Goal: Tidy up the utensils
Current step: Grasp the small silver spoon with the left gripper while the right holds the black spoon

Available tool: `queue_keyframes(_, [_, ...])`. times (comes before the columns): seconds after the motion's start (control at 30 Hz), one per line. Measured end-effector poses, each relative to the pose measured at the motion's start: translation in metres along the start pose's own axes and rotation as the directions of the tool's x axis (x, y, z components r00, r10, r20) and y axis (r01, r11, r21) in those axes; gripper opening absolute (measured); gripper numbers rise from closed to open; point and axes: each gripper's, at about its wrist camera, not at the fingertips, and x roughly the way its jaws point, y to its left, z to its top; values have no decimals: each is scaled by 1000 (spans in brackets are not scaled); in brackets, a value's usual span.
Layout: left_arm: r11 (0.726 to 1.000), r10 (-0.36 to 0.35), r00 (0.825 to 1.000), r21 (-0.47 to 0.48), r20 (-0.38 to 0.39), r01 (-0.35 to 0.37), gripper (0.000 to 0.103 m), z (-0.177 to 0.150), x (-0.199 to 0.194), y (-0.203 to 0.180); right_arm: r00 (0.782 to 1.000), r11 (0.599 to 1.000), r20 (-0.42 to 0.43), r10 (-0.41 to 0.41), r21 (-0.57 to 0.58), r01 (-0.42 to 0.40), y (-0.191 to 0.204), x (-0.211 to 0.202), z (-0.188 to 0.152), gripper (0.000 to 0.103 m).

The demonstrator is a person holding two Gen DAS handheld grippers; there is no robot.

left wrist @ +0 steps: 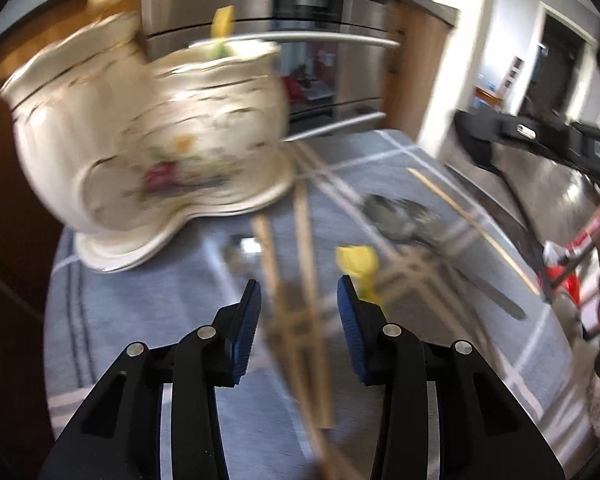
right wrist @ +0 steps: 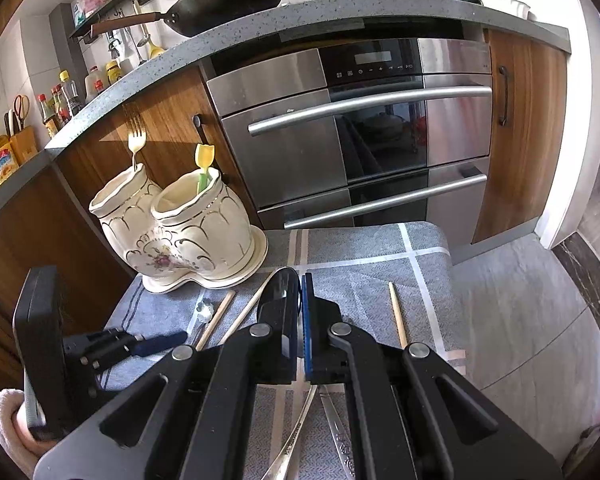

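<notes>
We see the left tool (left wrist: pixel 299 300) hanging over the worktop (left wrist: pixel 140 280), which is covered by a grey cloth with pale stripes; its blue pads (left wrist: pixel 246 322) stand partly apart with two wooden chopsticks (left wrist: pixel 300 240) running between them. That view is smeared, so we cannot be sure, but the pads seem not to touch the sticks. Just beyond the right pad lies a yellow utensil (left wrist: pixel 358 262), and past it some metal spoons (left wrist: pixel 400 212) rest across the crossed chopsticks; a single chopstick (left wrist: pixel 472 230) lies apart toward the worktop's right edge. The cream double-pot holder (right wrist: pixel 172 232) stands at the back left of the cloth on its own saucer; its left pot holds a gold fork (right wrist: pixel 135 138) and its right pot a yellow tulip-topped utensil (right wrist: pixel 204 164), both upright. The right tool (right wrist: pixel 301 300) has its jaws pressed together with nothing between the pads, and it hovers over the cloth above a spoon handle (right wrist: pixel 296 436) and a knife (right wrist: pixel 338 432) that lie under it. Behind the worktop stands a steel oven (right wrist: pixel 360 128) set in wooden cabinets.
</notes>
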Motion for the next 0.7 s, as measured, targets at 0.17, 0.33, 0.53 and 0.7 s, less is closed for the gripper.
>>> queue_keyframes(0.17, [999, 33, 999, -33, -8, -34, 31, 3, 8, 12, 1000, 1000, -6, 5, -1, -5, 1, 2, 0, 2])
queue_keyframes(0.33, [997, 70, 998, -45, -9, -70, 31, 7, 17, 22, 1000, 1000, -16, 11, -12, -11, 5, 6, -1, 2])
queue_keyframes(0.53, [997, 47, 999, -66, -1, -47, 31, 16, 25, 33, 1000, 1000, -25, 17, -14, -18, 7, 10, -1, 2])
queue_keyframes(0.7, [996, 40, 999, -76, -13, -41, 31, 20, 31, 38, 999, 1000, -34, 21, -16, -22, 8, 13, -1, 2])
